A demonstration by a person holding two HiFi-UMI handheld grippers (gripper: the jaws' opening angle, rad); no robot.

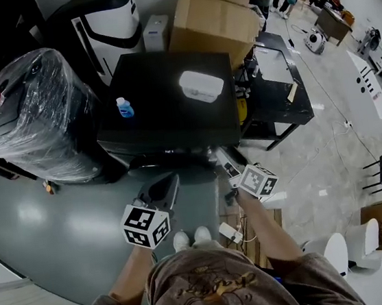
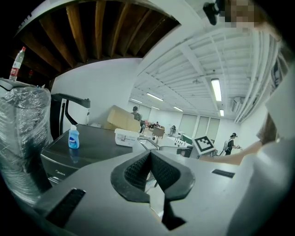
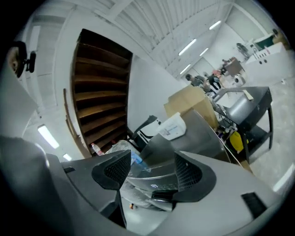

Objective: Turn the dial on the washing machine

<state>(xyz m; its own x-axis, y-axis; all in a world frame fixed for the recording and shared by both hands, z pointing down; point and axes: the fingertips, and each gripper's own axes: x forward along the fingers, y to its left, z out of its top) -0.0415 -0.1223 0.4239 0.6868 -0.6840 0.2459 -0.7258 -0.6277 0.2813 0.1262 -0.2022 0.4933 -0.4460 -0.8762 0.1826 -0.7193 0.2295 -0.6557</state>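
Observation:
The washing machine (image 1: pixel 166 120) is a dark box seen from above, straight ahead of me. A small blue bottle (image 1: pixel 125 108) and a white lidded box (image 1: pixel 201 85) stand on its top. My left gripper (image 1: pixel 169 183) hovers just short of the front edge, its jaws closed together with nothing between them (image 2: pixel 150 159). Near the machine's front right corner is my right gripper (image 1: pixel 220 157), jaws open and empty (image 3: pixel 150 168). Between them the right gripper view shows the machine's front control panel (image 3: pixel 154 183). I cannot pick out the dial in any view.
A large plastic-wrapped bundle (image 1: pixel 38 119) stands left of the machine. Cardboard boxes (image 1: pixel 212 14) are stacked behind it, and a black cart (image 1: pixel 276 89) stands to its right. A power strip (image 1: pixel 230 232) lies on the floor by my feet. People work far behind.

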